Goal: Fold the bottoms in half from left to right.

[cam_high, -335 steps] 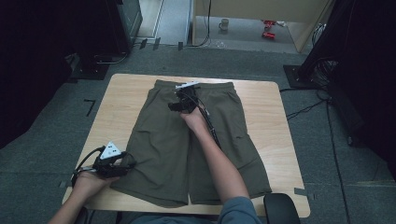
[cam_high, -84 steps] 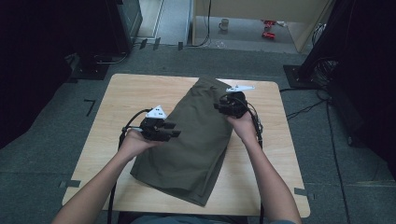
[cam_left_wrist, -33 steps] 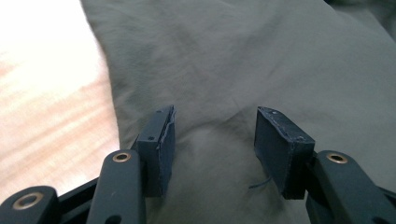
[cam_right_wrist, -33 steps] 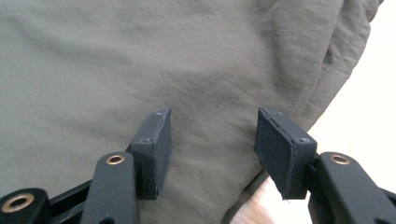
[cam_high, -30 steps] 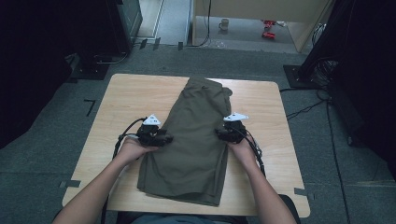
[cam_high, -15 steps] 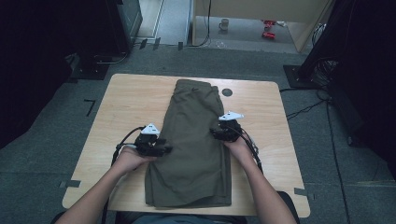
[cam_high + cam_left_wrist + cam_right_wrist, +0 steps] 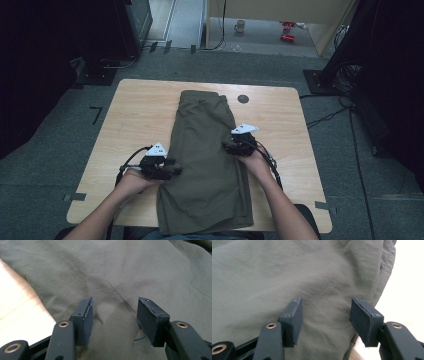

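On the wooden table (image 7: 135, 115), our left gripper (image 7: 170, 169) and right gripper (image 7: 231, 146) sit half-open at 9 and 3 o'clock on the folded shorts (image 7: 205, 165), holding nothing, so next we'd pinch the edges and fold again.

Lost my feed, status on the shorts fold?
Left gripper and right gripper open, fingers over cloth. Olive shorts folded lengthwise on table. Nothing in the way.

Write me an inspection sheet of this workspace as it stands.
Surface: light wooden table, round dark spot near far edge.
Job's things: olive shorts folded lengthwise, lying along the table's middle.
Clutter: nothing seen on table.
Grippers: left gripper at shorts' left edge, right gripper at right edge; jaws apart over the cloth.
Cables: black cables on floor at right.
Surroundings: grey floor, mug beyond the table.
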Demonstrator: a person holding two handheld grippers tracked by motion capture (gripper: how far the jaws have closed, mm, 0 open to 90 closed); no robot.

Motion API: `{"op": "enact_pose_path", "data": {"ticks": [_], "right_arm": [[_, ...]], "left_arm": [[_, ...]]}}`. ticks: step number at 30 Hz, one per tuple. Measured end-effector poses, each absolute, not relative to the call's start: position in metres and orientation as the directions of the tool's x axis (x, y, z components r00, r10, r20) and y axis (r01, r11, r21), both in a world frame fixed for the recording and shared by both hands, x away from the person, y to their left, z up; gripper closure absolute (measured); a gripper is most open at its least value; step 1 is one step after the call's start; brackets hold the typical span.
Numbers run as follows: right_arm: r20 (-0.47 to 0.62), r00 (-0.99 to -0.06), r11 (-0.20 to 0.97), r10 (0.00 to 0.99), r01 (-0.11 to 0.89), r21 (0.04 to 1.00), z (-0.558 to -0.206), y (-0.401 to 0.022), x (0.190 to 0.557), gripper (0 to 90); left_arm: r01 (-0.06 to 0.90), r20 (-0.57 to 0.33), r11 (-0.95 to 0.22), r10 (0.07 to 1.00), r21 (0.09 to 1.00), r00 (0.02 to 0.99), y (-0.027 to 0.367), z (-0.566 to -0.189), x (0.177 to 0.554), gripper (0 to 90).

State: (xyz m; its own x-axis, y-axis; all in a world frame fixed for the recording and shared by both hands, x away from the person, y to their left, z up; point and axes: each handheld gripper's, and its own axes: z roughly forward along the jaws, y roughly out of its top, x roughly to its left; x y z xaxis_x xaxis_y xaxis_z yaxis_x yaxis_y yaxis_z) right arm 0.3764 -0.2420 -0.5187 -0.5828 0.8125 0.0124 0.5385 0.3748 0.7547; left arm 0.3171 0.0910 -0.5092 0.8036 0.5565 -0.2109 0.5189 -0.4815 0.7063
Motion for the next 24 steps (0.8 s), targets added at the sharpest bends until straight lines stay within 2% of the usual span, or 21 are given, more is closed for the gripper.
{"op": "enact_pose_path", "data": {"ticks": [13,24], "right_arm": [[0.009,-0.638,0.425,0.77,0.523,0.739,-0.517,-0.241,0.346,40.9],[0.038,-0.631,0.42,0.775,0.56,0.714,-0.509,-0.246,0.352,41.0]], "left_arm": [[0.524,-0.221,-0.498,0.545,0.691,0.809,0.096,-0.507,0.3,43.5],[0.525,-0.212,-0.491,0.558,0.695,0.803,0.1,-0.503,0.31,42.1]]}}
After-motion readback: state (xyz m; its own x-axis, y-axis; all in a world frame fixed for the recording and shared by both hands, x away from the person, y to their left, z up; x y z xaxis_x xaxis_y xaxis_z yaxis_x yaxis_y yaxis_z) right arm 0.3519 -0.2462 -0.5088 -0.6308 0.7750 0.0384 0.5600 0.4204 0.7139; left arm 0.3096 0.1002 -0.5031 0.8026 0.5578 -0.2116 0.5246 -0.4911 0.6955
